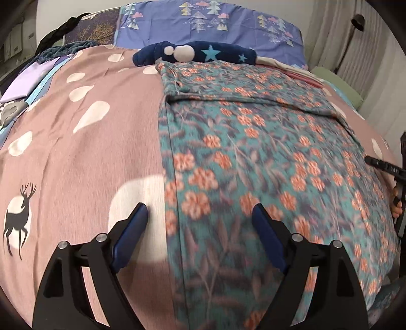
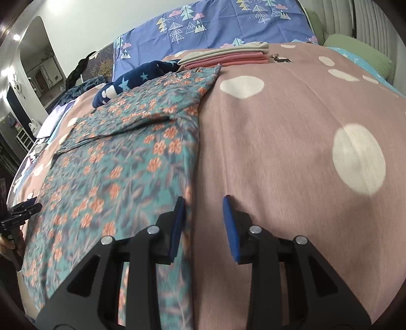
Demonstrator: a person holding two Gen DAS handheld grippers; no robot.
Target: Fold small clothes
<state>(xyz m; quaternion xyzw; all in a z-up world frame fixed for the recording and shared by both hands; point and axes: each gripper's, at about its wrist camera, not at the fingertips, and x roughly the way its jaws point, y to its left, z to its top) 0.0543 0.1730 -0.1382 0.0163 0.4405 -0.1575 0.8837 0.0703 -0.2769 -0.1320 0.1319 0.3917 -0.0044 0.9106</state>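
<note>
A teal garment with orange flowers [image 1: 253,152] lies flat on the pink bedspread [image 1: 88,152]; it also shows in the right wrist view [image 2: 127,152]. Its far part is folded over with a crease. My left gripper [image 1: 200,210] is open and empty, straddling the garment's left edge near the front. My right gripper [image 2: 204,203] is open and empty, straddling the garment's right edge. The right gripper shows at the left wrist view's right edge [image 1: 388,170]; the left gripper shows at the right wrist view's left edge [image 2: 22,208].
A navy star-print garment [image 1: 198,53] lies behind the floral one. A folded pink and beige stack [image 2: 228,57] sits at the back. A blue tree-print pillow [image 1: 203,22] is at the head. Purple cloth [image 1: 28,81] lies far left. A green cushion [image 2: 360,55] is far right.
</note>
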